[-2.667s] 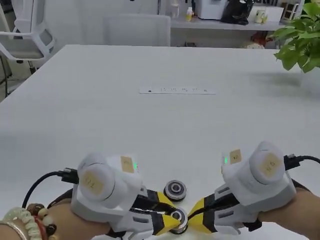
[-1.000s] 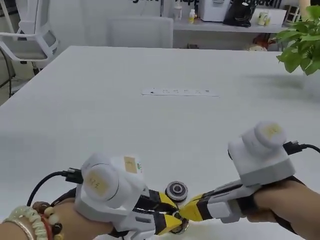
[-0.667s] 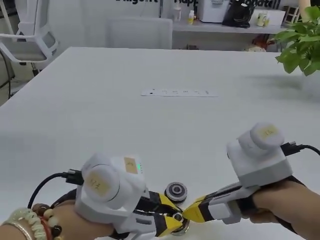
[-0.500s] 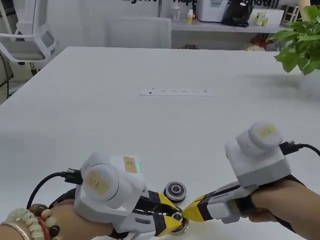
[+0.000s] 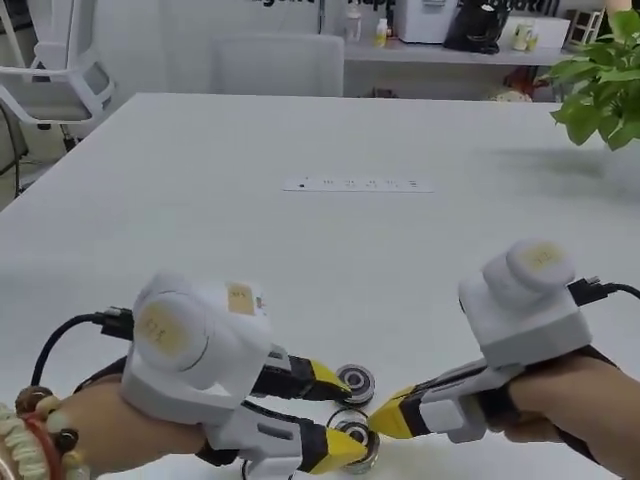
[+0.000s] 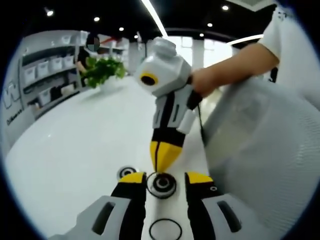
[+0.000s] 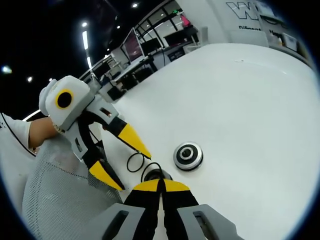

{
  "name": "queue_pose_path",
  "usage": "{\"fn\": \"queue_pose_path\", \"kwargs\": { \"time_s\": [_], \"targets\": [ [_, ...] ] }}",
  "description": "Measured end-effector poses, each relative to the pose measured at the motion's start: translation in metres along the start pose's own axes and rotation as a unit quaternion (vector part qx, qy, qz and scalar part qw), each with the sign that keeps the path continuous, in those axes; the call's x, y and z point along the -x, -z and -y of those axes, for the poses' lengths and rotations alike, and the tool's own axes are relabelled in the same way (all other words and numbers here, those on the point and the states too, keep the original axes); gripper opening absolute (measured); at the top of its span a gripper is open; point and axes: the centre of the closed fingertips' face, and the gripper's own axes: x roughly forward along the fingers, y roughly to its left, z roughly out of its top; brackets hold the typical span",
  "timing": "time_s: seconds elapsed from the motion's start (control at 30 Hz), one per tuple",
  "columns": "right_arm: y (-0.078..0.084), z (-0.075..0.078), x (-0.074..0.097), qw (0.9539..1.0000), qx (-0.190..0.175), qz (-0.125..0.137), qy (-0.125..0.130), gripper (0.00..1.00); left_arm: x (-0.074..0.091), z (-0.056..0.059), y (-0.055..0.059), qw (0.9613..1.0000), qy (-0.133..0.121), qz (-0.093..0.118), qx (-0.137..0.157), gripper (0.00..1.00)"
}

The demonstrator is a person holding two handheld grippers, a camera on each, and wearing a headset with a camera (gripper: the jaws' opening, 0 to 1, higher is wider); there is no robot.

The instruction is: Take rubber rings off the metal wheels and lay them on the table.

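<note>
Left gripper (image 5: 333,412) is being held low over the table (image 5: 300,250) with its jaws spread wide. They are wider than half a second ago, when they were being closed around the near wheel (image 6: 161,184), and the whole gripper is being drawn a little toward the person. Right gripper (image 5: 385,425) is being kept pinched flat, as it was a moment before, with its jaws pressed together and the tip brought in against that wheel's rim. Whether rubber is being nipped between them cannot be told.

The near wheel is being left lying on the table between the left jaws, with a small gap showing on each side in the left gripper view. It is therefore being judged as let go and no longer steadied. The far wheel (image 5: 356,381) is sitting just beyond it and is not being touched by either gripper. Its rim is showing dark in the right gripper view, so its ring is being taken as still on.

One ring (image 6: 165,219) is already lying flat on the table, back between the left jaws. One removal is thus being counted as done, and the opened left jaws are being read as a release between pulls.
</note>
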Motion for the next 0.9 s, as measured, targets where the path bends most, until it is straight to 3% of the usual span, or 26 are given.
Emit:
{"fn": "queue_pose_path", "kwargs": {
  "time_s": [0.13,0.3,0.37,0.5,0.67,0.9],
  "targets": [
    [-0.003,0.002,0.005,0.9999,-0.009,0.006,0.003,0.00,0.004,0.005,-0.006,0.9999,0.009,-0.007,-0.013,0.43],
    [-0.007,0.004,0.010,0.9998,-0.004,0.011,0.015,0.00,0.012,0.014,-0.022,0.9993,0.019,-0.010,-0.031,0.55],
    [-0.008,0.005,0.011,0.9998,0.002,0.013,0.018,0.00,0.019,0.016,-0.026,0.9990,0.020,-0.009,-0.040,0.56],
    [-0.014,0.005,0.016,0.9995,-0.003,0.026,0.018,0.00,0.032,0.013,-0.023,0.9989,0.009,-0.016,-0.042,0.59],
    [-0.020,0.010,0.024,0.9987,-0.010,0.044,0.022,0.00,0.059,0.008,-0.018,0.9993,-0.023,-0.015,-0.027,0.66],
    [-0.027,0.012,0.031,0.9973,-0.022,0.067,0.019,0.00,0.090,0.008,-0.010,0.9983,-0.057,0.001,0.001,0.73]
  ]
}}
